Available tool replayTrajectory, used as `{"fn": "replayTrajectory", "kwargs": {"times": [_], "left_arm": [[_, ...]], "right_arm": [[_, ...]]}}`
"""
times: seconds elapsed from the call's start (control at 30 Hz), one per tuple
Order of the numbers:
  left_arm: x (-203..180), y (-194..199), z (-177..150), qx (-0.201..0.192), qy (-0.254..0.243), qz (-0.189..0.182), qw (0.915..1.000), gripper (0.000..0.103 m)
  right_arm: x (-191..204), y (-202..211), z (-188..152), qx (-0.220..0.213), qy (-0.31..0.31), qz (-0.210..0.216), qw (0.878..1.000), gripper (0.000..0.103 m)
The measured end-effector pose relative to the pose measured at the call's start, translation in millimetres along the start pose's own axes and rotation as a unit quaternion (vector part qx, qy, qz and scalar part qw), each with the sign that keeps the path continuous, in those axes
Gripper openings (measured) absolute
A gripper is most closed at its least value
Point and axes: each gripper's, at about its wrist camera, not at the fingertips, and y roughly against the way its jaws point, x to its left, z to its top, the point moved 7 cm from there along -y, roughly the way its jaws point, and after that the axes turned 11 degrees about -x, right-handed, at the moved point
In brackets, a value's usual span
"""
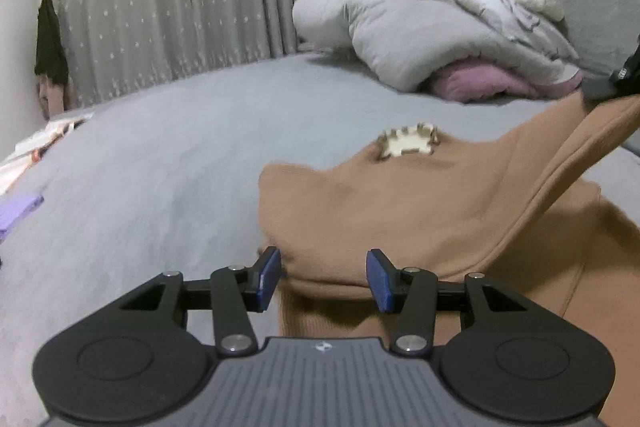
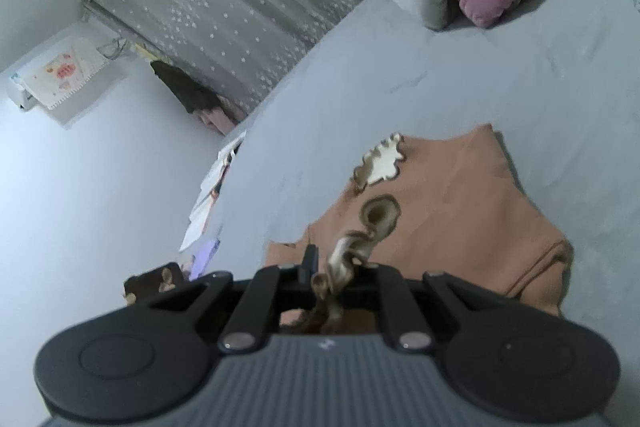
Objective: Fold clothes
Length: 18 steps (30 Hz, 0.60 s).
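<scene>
1. On the grey bed (image 1: 168,163), near the front edge: brown sweatshirt (image 1: 420,211), partly flat, one side lifted off the bedding.
2. Right gripper (image 2: 320,275): fingers together, clamped on a bunched edge of the sweatshirt. In the left wrist view that side rises as a taut ridge toward the upper right.
3. Left gripper (image 1: 324,277): fingers apart, a rolled fold of the sweatshirt between them. Pads don't look to be pressing, so no grip yet.
4. Handling, my read: soft, thick knit, light, no stiffness. It drapes and sags from any single hold, so it needs two hold points to stay square.
5. Where to grab: seams, hem or shoulder edges, a full pinch through both layers. Avoid the cream patch (image 2: 382,159) and the loose scrunched middle.
6. Risk: a one-sided lift drags the flat part across the bed and skews the fold.
7. Folded quilt (image 1: 420,31) sits well apart at the back, not in the way.
</scene>
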Motion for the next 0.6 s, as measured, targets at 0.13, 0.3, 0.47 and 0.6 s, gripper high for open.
{"fn": "replayTrajectory", "kwargs": {"times": [0.13, 0.3, 0.47, 0.6], "left_arm": [[0, -9, -6, 0.014, -0.006, 0.008, 0.9999, 0.046], [4, -17, -6, 0.012, 0.009, 0.010, 0.9998, 0.046], [10, -14, -2, 0.004, 0.005, -0.007, 1.0000, 0.047], [18, -8, 1, 0.004, -0.001, -0.045, 0.9990, 0.047]], "right_arm": [[-1, 9, 7, -0.008, -0.001, 0.004, 1.000, 0.008], [-1, 20, 15, -0.020, 0.003, 0.005, 1.000, 0.008], [-15, 28, 24, -0.031, -0.003, -0.013, 0.999, 0.008], [-32, 32, 30, -0.038, -0.012, -0.033, 0.999, 0.008]]}}
